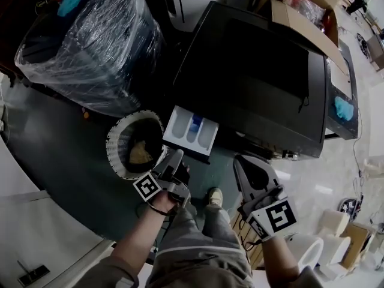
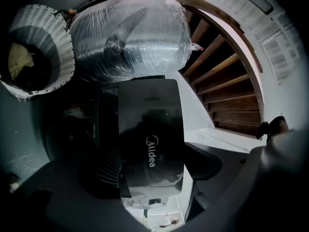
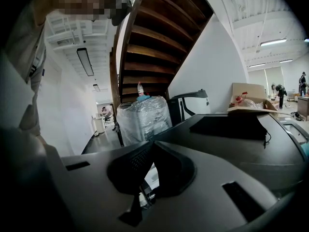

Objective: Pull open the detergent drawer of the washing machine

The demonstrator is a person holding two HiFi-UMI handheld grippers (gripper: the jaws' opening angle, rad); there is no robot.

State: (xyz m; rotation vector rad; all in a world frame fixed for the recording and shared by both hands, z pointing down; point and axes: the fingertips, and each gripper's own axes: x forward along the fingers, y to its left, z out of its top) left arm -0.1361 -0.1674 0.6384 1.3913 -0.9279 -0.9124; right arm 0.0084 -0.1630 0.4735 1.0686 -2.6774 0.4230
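Observation:
The black washing machine (image 1: 258, 71) is seen from above. Its white detergent drawer (image 1: 191, 131) sticks out of the front, showing its compartments and a blue insert. My left gripper (image 1: 175, 161) hovers just in front of the drawer's front edge, open with nothing between the jaws. In the left gripper view the machine (image 2: 145, 134) carries a Midea logo, and the drawer (image 2: 157, 214) shows low between the spread jaws of the left gripper (image 2: 157, 170). My right gripper (image 1: 242, 164) is to the right, below the machine's front, shut on nothing. In its own view the right gripper (image 3: 150, 146) has its pads meeting at the tip.
A white slatted basket (image 1: 120, 155) with cloth inside stands left of the drawer. A big plastic-wrapped dark object (image 1: 96, 47) fills the upper left. A cardboard box (image 1: 306, 17) lies behind the machine, a blue cloth (image 1: 343, 108) at its right. A wooden staircase (image 3: 154, 42) rises overhead.

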